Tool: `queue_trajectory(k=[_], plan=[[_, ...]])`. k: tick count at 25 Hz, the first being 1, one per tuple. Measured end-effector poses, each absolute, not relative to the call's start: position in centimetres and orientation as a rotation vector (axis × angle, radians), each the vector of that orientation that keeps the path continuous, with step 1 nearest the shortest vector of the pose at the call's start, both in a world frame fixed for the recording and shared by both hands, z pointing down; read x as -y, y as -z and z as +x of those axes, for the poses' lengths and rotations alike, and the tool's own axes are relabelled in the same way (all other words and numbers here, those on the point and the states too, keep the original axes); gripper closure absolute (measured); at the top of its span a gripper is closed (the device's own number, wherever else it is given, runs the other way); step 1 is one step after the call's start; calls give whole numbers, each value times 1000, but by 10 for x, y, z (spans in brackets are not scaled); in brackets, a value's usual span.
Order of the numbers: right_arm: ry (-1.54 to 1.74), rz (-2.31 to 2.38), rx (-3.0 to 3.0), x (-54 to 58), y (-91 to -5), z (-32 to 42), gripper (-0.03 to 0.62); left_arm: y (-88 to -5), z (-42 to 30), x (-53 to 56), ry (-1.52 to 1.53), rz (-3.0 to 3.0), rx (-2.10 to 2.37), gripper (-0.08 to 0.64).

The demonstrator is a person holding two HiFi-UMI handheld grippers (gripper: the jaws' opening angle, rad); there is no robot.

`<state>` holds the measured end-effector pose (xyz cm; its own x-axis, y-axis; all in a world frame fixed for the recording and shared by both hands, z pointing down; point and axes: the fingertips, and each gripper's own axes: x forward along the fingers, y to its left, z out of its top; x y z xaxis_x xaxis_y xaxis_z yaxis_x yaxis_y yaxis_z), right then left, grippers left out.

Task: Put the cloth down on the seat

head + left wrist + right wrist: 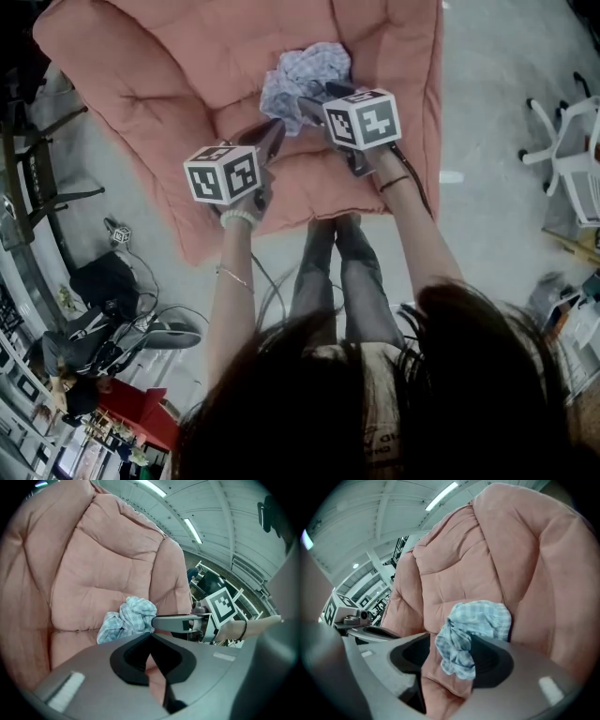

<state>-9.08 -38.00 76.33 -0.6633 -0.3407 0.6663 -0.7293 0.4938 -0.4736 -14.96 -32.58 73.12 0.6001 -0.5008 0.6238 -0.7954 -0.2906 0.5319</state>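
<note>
The crumpled blue-checked cloth (305,80) lies at the back of the padded pink chair seat (300,192), freed by the right gripper (323,97), whose fingers are spread wide and empty; the left gripper (272,131) has its fingers closed on nothing, so only withdrawal seems left.

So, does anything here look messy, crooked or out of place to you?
Only the checked cloth stands out. It lies bunched in a crumpled heap at the back of the pink seat, near the crease with the backrest, rather than spread flat. Nothing looks spilled or damaged.
</note>
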Motion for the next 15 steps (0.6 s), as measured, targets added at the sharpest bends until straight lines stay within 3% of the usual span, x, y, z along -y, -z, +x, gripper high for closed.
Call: queue_trajectory(k=[9,15], plan=[[-1006,865,2331,365,-715,-93,430,-685,-150,317,-346,1996,1098,561],[-993,886,2381,359,-678,-91,460,-648,-145,320,-285,2046,1137,561]])
